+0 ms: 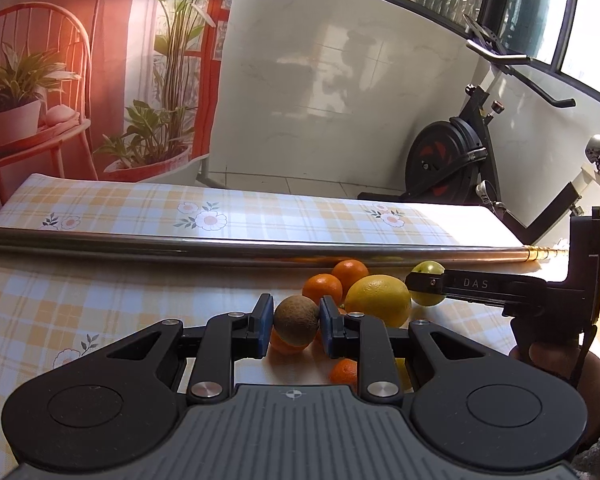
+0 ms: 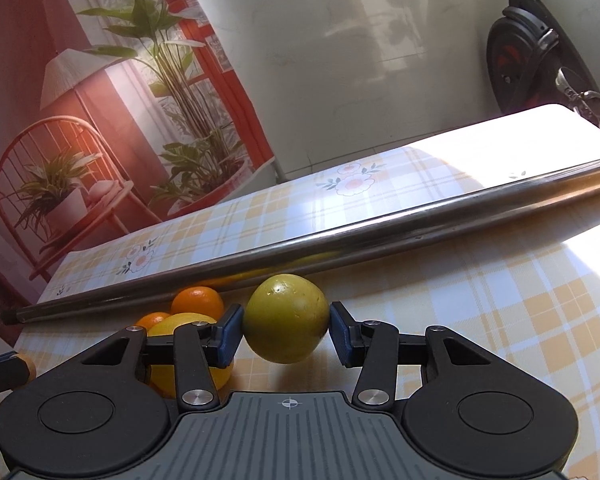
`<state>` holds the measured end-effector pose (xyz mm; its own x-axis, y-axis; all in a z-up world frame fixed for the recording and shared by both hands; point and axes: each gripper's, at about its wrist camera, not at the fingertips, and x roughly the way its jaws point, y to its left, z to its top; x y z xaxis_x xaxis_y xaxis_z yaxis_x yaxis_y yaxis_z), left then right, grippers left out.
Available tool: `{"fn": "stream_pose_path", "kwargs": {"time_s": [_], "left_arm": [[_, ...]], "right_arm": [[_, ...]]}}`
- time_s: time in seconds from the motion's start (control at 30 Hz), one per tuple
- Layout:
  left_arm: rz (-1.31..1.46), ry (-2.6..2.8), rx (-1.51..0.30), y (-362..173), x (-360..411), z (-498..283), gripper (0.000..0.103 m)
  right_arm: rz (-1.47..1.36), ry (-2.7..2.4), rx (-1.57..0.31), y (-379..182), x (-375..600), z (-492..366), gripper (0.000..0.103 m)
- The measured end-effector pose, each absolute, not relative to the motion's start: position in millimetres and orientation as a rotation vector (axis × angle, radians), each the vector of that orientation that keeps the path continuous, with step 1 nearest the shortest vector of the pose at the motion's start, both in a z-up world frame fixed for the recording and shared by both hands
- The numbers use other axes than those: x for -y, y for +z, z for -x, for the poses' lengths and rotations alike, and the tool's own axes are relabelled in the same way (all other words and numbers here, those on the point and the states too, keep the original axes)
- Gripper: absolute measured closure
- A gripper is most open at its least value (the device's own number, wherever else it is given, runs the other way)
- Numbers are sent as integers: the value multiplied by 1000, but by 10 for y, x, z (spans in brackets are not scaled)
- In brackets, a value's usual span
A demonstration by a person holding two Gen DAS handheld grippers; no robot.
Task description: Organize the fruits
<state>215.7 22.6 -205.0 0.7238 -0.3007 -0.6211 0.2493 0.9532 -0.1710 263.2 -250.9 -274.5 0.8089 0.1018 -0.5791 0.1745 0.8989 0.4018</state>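
The left tool (image 1: 296, 326) pinches a brown round fruit (image 1: 296, 320) between its blue pads, seemingly lifted just above the fruit cluster on the bench (image 1: 100, 300). The right tool (image 2: 286, 330) grips a green round fruit (image 2: 286, 330); its left pad presses the skin, the right pad touches or nearly so. Taking the steel rod (image 1: 260, 250) as landmark: both fruits hang on its near side, the green one closer to it. The lemon (image 1: 378, 300) and mandarins (image 1: 350, 272) sit between the two tools, just short of the rod. Each tool likely carries outward, away from the pile.
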Motion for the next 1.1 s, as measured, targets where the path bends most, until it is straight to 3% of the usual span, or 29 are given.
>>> {"fn": "stream_pose_path", "kwargs": {"time_s": [1.1], "left_arm": [[119,-254,-674,-1896,-452,-1349,77]], "right_arm": [[-377,35,-531,-2223,2013,-1304,60]]}}
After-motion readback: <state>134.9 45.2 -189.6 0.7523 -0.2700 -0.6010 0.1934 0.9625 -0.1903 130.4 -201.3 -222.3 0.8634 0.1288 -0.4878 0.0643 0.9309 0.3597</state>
